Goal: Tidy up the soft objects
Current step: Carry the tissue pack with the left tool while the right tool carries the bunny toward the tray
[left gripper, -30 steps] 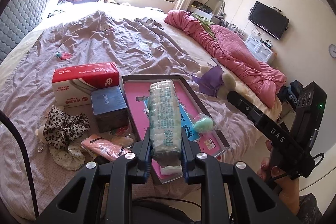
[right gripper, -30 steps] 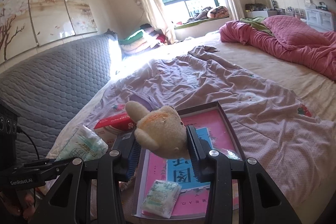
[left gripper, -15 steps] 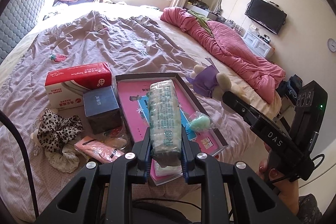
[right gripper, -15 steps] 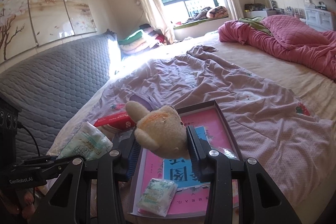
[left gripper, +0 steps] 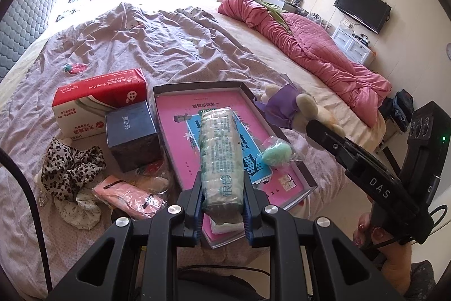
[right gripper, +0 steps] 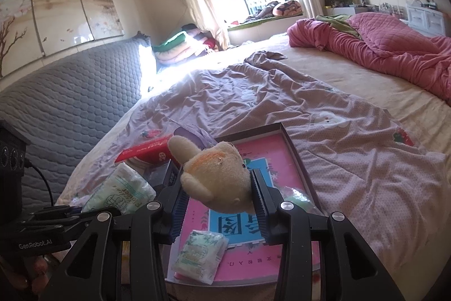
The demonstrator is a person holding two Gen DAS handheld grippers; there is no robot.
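Tissue pack (left gripper: pixel 221 157) and plush toy (right gripper: pixel 217 174), both clamped, above tray rim (left gripper: pixel 197 85).

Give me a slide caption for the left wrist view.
Left gripper holds a tissue pack above the pink box on the bed.

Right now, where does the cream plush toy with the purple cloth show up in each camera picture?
Left wrist view: cream plush toy right of centre, at the other gripper's tip.
Right wrist view: plush toy centre, clamped in the right gripper.
Shared landmark: pink shallow box.
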